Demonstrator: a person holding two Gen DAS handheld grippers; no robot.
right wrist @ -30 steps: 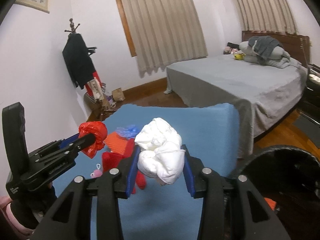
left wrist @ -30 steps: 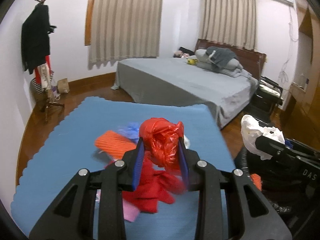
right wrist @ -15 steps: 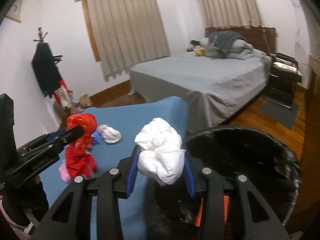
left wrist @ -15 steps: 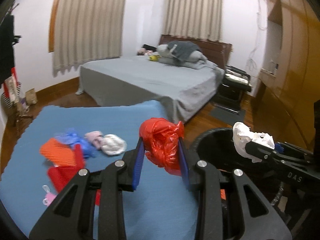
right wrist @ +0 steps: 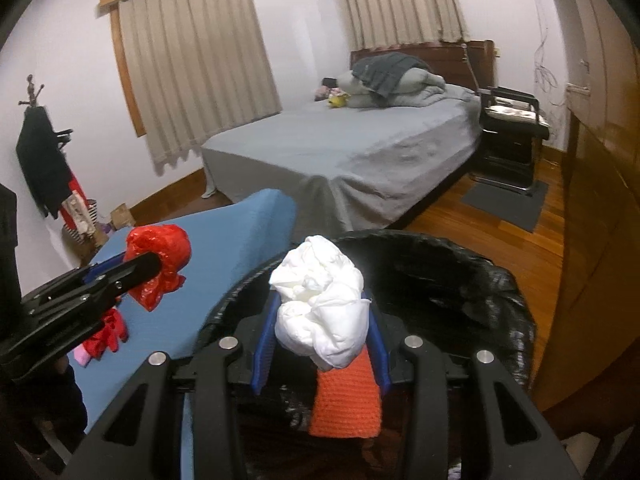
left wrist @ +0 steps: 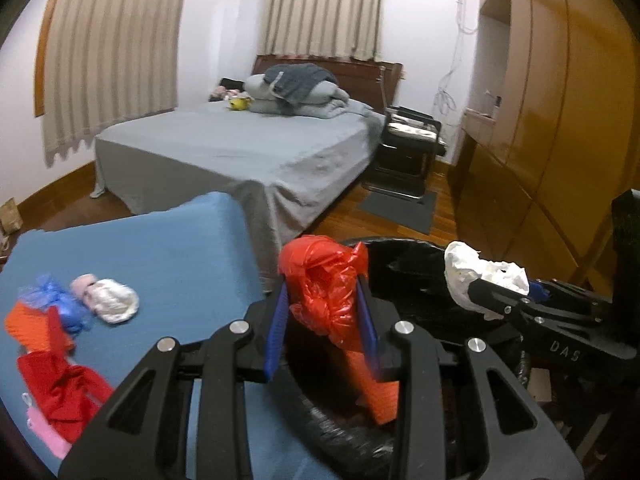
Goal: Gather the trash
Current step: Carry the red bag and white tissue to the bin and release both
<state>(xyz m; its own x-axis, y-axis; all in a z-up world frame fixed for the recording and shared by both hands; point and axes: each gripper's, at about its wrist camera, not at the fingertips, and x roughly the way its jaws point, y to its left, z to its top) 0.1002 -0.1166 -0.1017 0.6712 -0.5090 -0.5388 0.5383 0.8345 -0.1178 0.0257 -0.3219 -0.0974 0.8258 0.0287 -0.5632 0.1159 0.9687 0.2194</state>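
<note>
My left gripper [left wrist: 322, 316] is shut on a crumpled red plastic bag [left wrist: 322, 284] and holds it above the near rim of the black-lined trash bin [left wrist: 416, 264]. My right gripper [right wrist: 320, 328] is shut on a crumpled white wad [right wrist: 320, 304] and holds it over the bin's opening [right wrist: 460, 280]. An orange knitted piece [right wrist: 346, 400] lies inside the bin. The red bag also shows in the right wrist view [right wrist: 160, 256], and the white wad in the left wrist view [left wrist: 476, 280].
Several scraps lie on the blue mat [left wrist: 160, 248]: a white wad [left wrist: 116, 306], blue plastic [left wrist: 56, 300], an orange piece [left wrist: 28, 324], red cloth [left wrist: 64, 388]. A grey bed [left wrist: 240, 156] stands behind, a wooden wardrobe [left wrist: 560, 120] at right.
Both grippers have swung right from over the blue mat to the trash bin, each still holding its trash. The bin now sits right under them.
</note>
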